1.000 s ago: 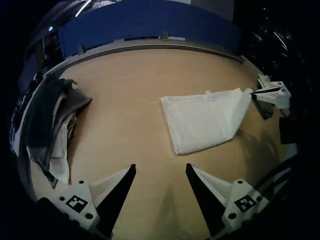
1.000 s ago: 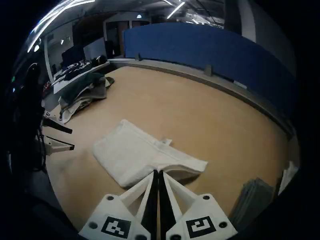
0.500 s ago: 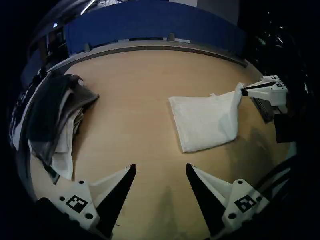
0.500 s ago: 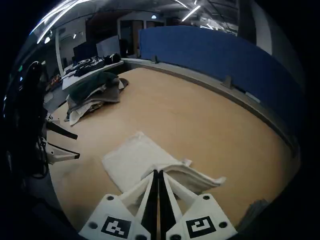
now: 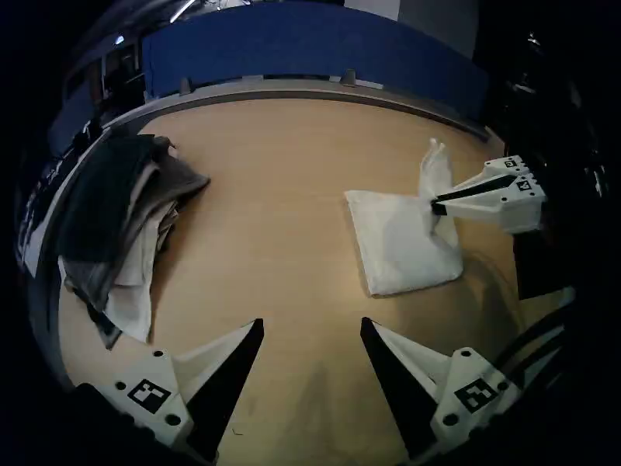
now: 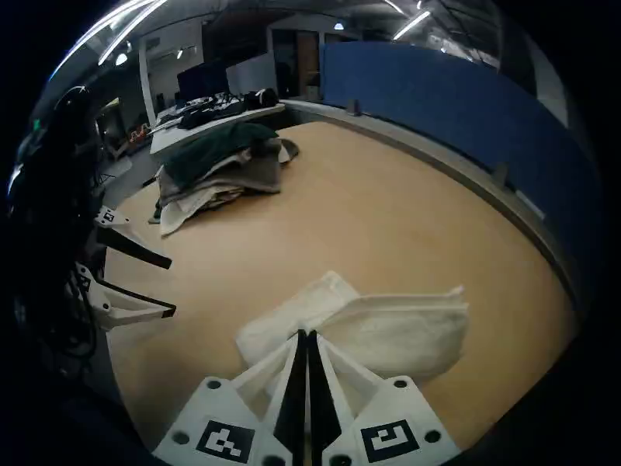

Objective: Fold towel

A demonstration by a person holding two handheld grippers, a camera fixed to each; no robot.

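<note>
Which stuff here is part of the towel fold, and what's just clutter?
In the job: white cloth towel, pinched by right claw; open left claw.
Lying about: heap of dark, grey and white cloths; blue partition wall; tan wooden table.

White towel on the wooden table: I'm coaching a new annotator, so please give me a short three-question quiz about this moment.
1. True or false: the right gripper is shut on the white cloth towel.
2. The left gripper is: A) open, holding nothing; B) shut on the towel; C) shut on a dark cloth.
3. Fill in: the heap of dark and pale cloths lies on the light wooden ____.
Key: 1 true; 2 A; 3 table.
</note>
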